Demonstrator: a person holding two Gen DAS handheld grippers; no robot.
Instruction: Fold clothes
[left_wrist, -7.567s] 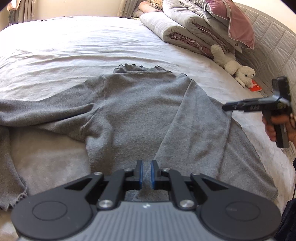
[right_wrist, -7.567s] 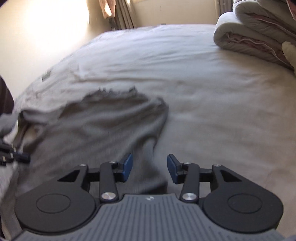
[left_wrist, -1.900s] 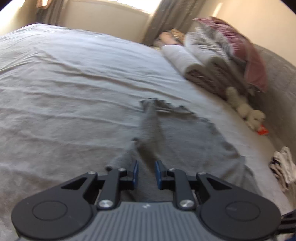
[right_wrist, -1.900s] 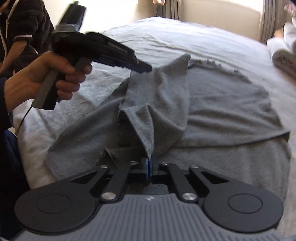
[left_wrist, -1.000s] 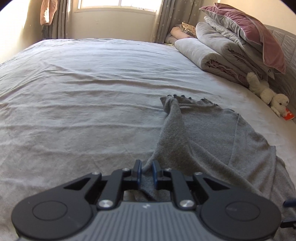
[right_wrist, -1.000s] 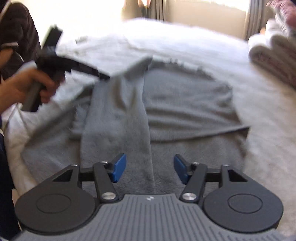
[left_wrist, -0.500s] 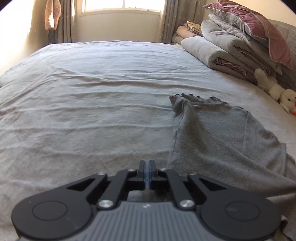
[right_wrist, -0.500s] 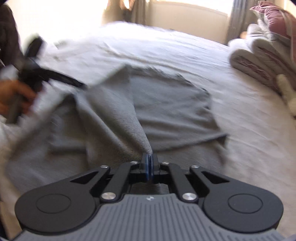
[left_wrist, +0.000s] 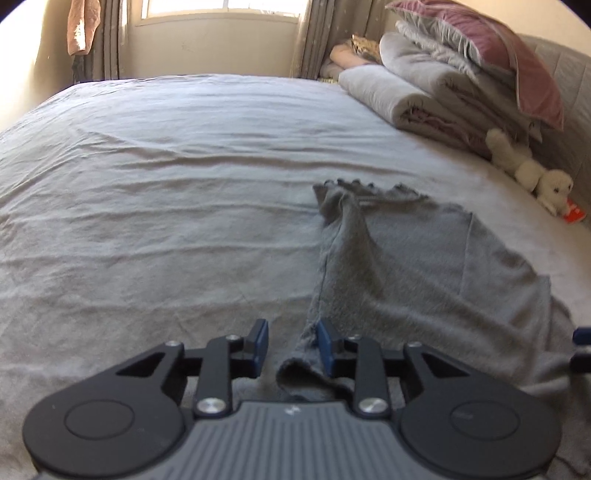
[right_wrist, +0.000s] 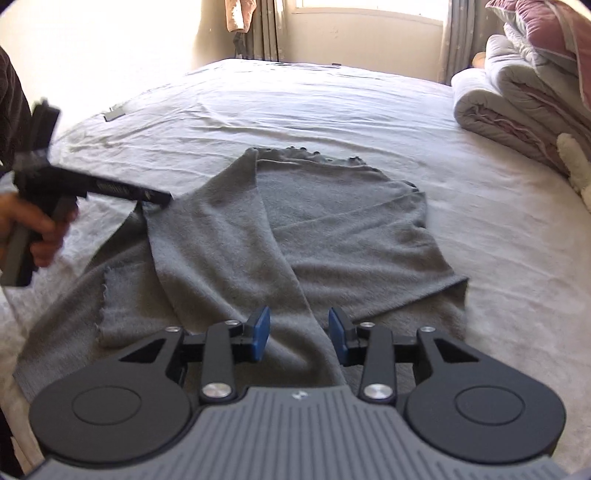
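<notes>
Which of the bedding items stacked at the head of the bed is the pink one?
The pink quilted pillow, lying on top of the stack. The rolled and folded duvets beneath it are pale grey-white on the outside.

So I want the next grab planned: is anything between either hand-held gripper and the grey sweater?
Nothing visible. The grey sweater lies directly under the open right hand-held gripper, and its edge sits between the open pads of the left hand-held gripper. Both have just been opening.
</notes>
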